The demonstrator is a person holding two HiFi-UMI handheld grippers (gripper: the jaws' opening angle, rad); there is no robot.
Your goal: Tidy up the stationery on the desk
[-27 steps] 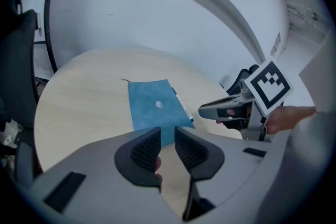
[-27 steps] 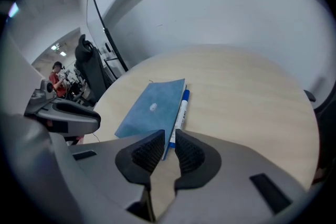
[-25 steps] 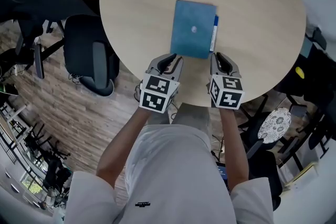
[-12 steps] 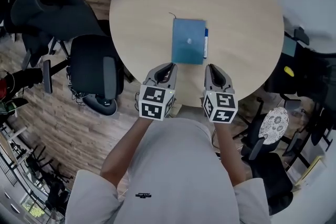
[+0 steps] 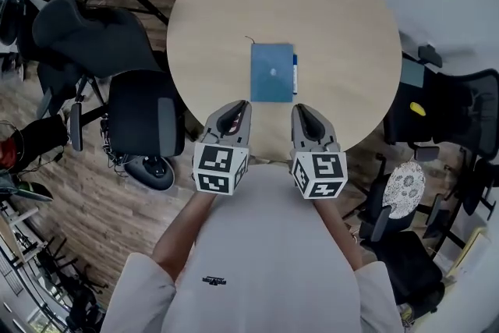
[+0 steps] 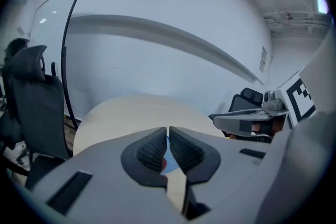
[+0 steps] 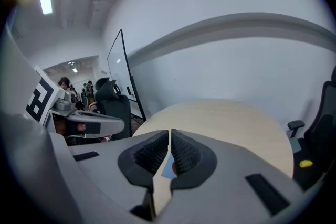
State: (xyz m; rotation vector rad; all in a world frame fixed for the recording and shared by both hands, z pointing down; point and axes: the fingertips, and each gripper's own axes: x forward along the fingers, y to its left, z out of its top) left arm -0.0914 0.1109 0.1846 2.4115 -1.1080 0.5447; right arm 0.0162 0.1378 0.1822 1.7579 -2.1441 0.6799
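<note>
A blue notebook point(image 5: 271, 72) lies flat near the middle of the round wooden table point(image 5: 327, 4), with a blue pen point(image 5: 295, 72) along its right edge and a thin cord at its top left corner. My left gripper point(image 5: 234, 111) hovers at the table's near edge, below and left of the notebook, shut with nothing in it. My right gripper point(image 5: 302, 113) sits level with it on the right, also shut and empty. In the left gripper view the shut gripper point(image 6: 168, 129) hides most of the notebook; the right gripper view shows the same, with the gripper point(image 7: 170, 132) shut.
Black office chairs point(image 5: 140, 117) stand left of the table, and another chair with a yellow object point(image 5: 418, 108) stands at the right. A patterned round seat point(image 5: 406, 185) is at lower right. The floor is wood planks point(image 5: 86, 199).
Both grippers have drawn back from the notebook toward the table's near edge. The head view has pulled away, so the table and notebook look smaller.
</note>
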